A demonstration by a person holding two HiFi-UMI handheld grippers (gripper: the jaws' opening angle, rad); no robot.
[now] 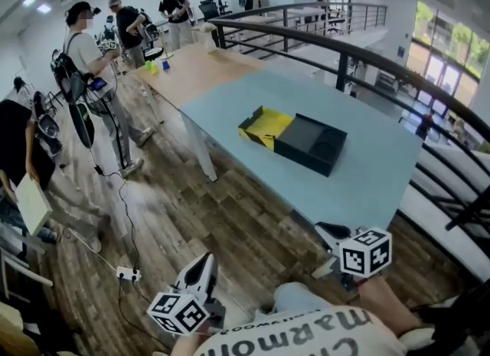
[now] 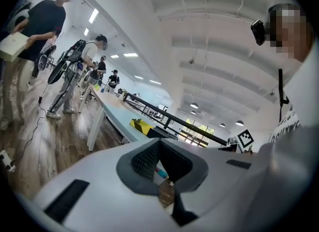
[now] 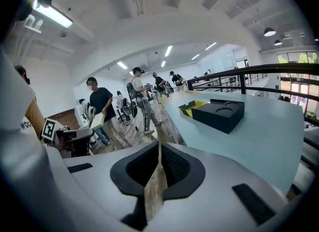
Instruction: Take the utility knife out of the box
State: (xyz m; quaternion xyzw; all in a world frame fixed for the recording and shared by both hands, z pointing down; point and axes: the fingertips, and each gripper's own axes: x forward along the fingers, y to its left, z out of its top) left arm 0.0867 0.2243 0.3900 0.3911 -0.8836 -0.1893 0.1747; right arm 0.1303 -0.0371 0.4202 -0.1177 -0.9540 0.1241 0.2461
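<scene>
The open black cardboard box (image 1: 310, 144) is not yet reached, well ahead of the closed, empty left hand-held gripper (image 1: 200, 272) and right hand-held gripper (image 1: 330, 233).

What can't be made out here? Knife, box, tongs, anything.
Utility knife: not visible in any view; the black box interior is dark and small in head view, and right gripper view shows only round recesses.
Box in left gripper view: mostly hidden by the left tongs body; only its yellow flap and a black corner show.
Right tongs in head view: partly behind their marker cube.
</scene>
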